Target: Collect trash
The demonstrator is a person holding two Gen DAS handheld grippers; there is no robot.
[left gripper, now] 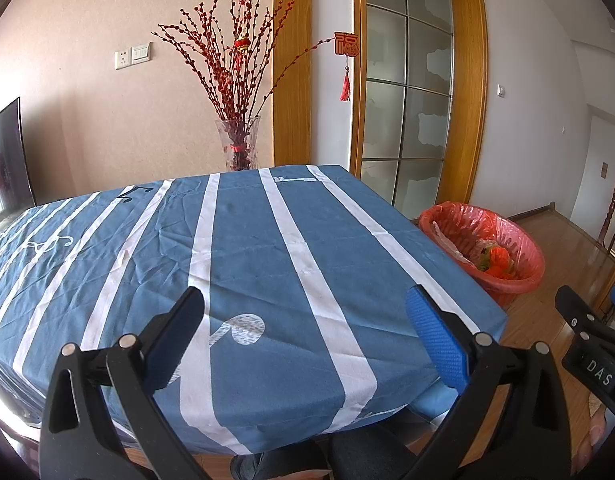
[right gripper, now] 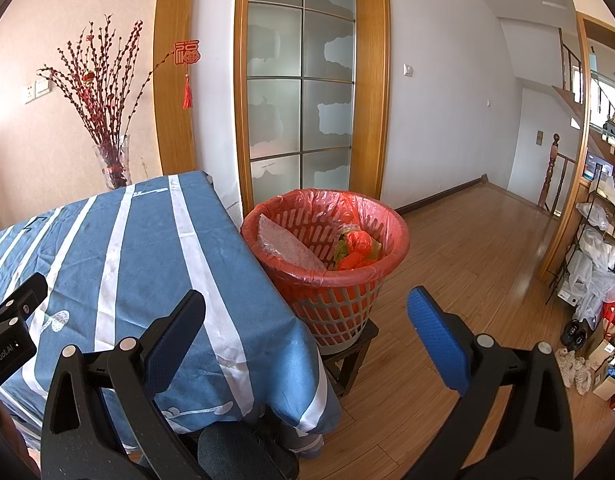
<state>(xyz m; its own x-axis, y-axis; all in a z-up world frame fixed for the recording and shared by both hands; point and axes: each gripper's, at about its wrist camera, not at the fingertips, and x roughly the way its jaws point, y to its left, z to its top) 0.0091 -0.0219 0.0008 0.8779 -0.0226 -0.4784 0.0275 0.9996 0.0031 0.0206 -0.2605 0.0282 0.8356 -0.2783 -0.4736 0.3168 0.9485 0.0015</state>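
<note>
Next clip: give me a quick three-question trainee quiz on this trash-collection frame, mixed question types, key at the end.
1. True or false: the left gripper holds a piece of trash.
2. The laundry-style basket stands on: A) the table, B) a small dark stool, C) the bare floor.
3. What colour is the bag lining the basket?

Key: 1 false, both the left and the right gripper are open and empty; 2 B; 3 red.

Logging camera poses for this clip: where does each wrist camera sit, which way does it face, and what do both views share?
Left wrist: on the left gripper, looking across the blue striped tablecloth toward the vase; its open fingers and the right gripper show.
Right wrist: on the right gripper, facing the trash basket beside the table; open fingers show.
Shared: tablecloth, vase, basket, glass door.
</note>
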